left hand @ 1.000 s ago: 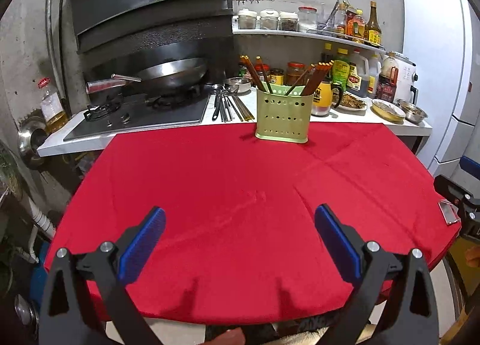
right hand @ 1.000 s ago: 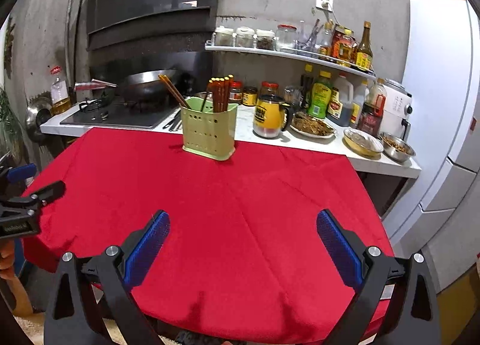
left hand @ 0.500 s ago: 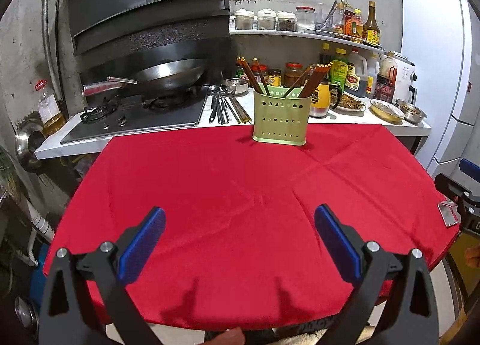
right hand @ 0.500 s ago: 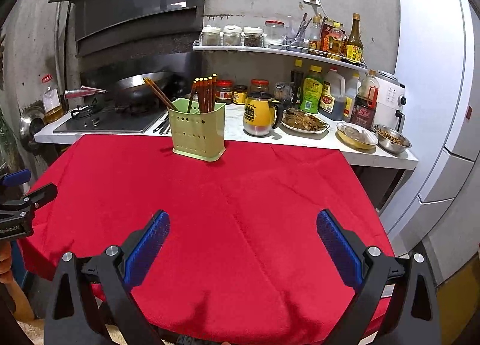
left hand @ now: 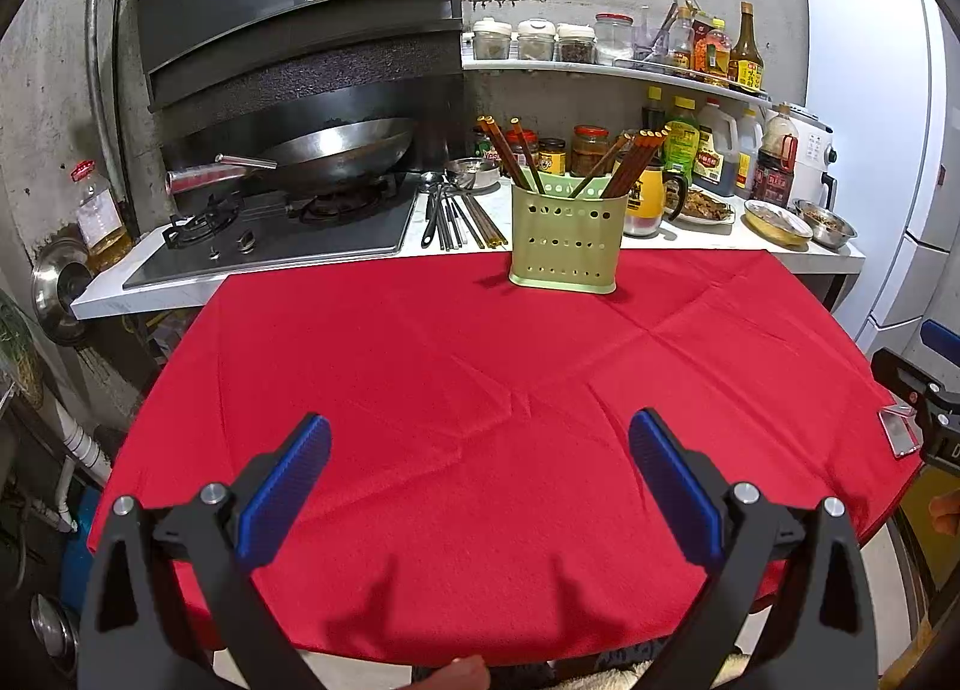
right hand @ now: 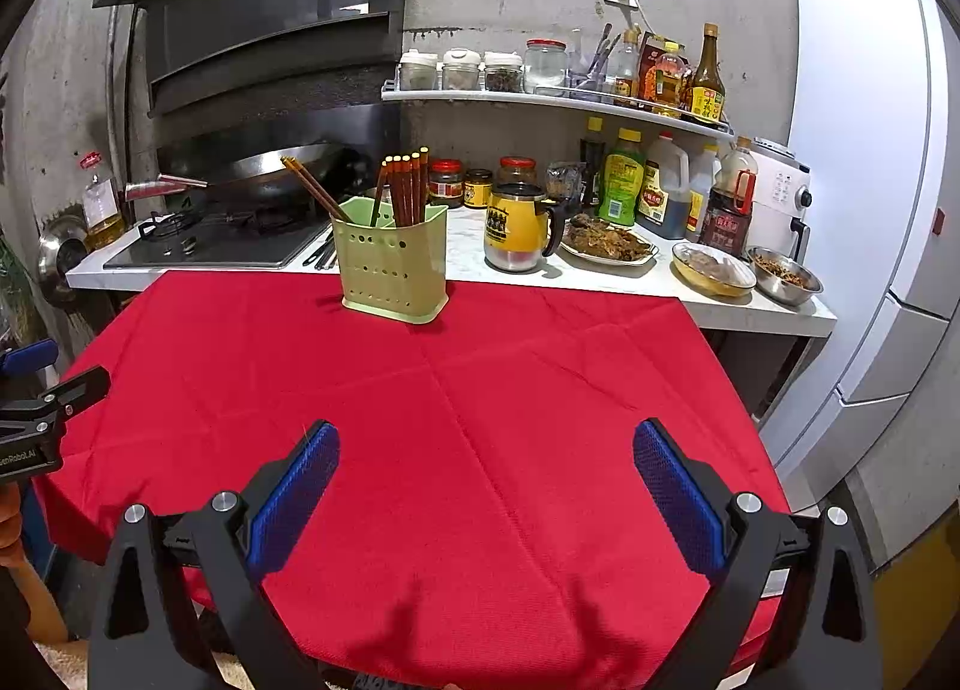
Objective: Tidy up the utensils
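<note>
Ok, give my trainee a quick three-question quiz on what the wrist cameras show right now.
1. True or false: the green utensil holder stands on the red tablecloth.
2. Where do the loose utensils lie? A) on the tablecloth B) on the counter beside the stove C) in the wok
3. Fill in: the jaws of the left gripper and the right gripper are both ____.

Key: 1 true; 2 B; 3 open. Chopsticks already stand in the holder; both grippers hold nothing.
</note>
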A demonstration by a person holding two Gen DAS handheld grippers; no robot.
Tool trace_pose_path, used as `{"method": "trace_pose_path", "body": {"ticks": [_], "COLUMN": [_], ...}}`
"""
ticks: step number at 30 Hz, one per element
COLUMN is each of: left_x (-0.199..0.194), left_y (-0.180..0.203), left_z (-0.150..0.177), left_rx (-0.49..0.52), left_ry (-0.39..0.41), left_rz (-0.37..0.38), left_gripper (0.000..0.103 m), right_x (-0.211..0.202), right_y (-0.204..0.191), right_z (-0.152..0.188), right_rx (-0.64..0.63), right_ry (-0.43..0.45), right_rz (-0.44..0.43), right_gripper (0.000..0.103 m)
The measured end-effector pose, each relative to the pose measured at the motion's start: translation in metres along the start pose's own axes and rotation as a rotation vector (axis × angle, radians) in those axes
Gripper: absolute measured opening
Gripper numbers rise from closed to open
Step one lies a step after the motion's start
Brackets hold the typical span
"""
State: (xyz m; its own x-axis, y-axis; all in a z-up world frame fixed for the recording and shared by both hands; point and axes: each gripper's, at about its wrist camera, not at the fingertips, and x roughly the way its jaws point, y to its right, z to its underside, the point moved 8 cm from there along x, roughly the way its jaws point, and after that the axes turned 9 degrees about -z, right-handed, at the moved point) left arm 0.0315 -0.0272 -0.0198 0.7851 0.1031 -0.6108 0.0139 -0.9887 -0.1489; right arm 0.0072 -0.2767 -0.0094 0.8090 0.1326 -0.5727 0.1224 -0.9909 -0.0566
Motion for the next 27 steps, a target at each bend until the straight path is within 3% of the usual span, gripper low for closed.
{"method": "trace_pose_path", "body": {"ticks": [27], "left_x": [0.0029], "left_y": [-0.0019], "left_z": [-0.0023], "left_rx": [0.0], "left_ry": [-0.002], "left_rz": [-0.002], "left_gripper": [0.097], "right_x": [0.0018], "right_y": [0.0008], "right_z": [0.001], "right_rx": [0.001], "right_ry": [-0.003], "right_rz": [0.001], "right_gripper": [0.097]}}
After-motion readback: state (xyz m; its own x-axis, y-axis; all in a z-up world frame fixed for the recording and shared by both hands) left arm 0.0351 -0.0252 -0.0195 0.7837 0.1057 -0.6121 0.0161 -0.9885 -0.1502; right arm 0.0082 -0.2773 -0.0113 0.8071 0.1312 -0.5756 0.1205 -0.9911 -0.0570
